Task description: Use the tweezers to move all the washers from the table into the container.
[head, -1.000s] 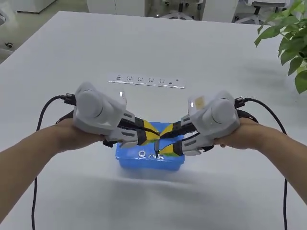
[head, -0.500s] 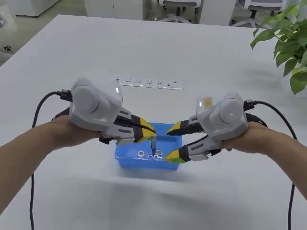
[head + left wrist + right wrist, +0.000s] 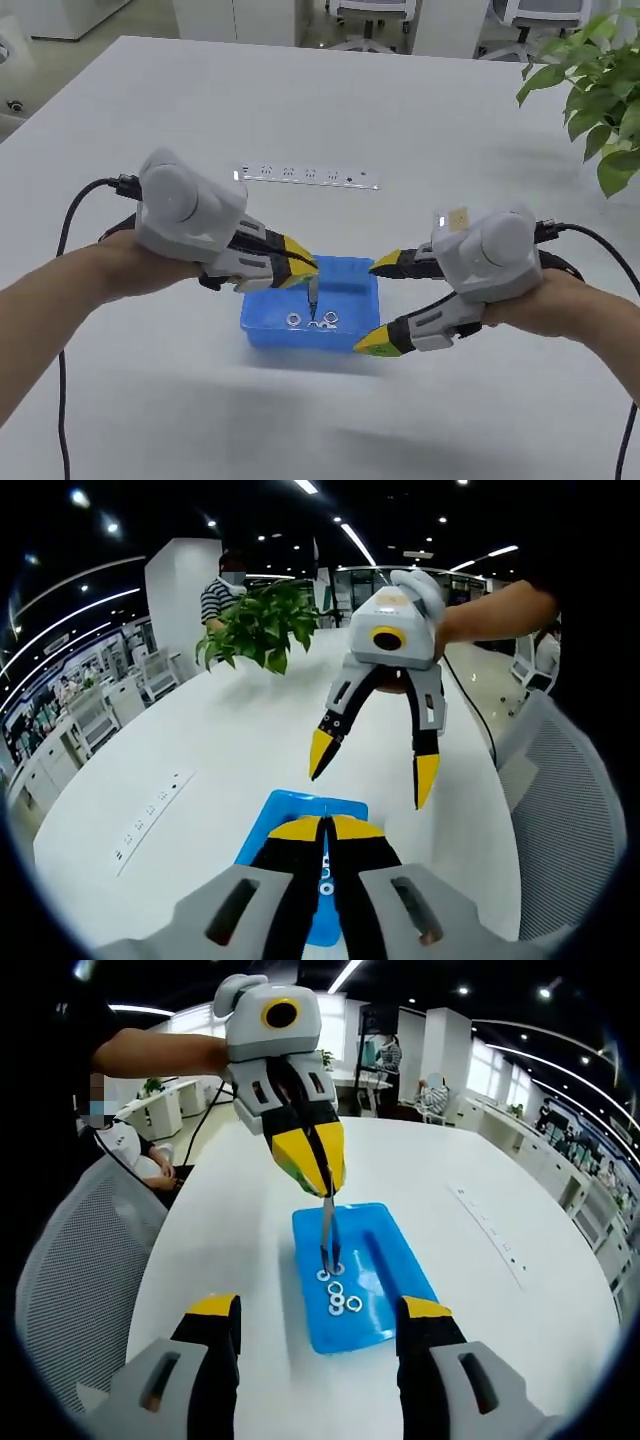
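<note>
In the container [image 3: 300, 338] the washers [image 3: 295, 320] look light, hard, slippery; we judge a rim the best hold. Above, the left claw [image 3: 305, 268] pinches the tweezers [image 3: 313, 296]; the right claw [image 3: 378, 304] is spread.

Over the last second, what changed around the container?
The right gripper spread its jaws wider and backed off to the right, away from the left gripper. Unchanged: the left gripper stays shut on the tweezers, whose tips point down into the blue container by the washers.
</note>
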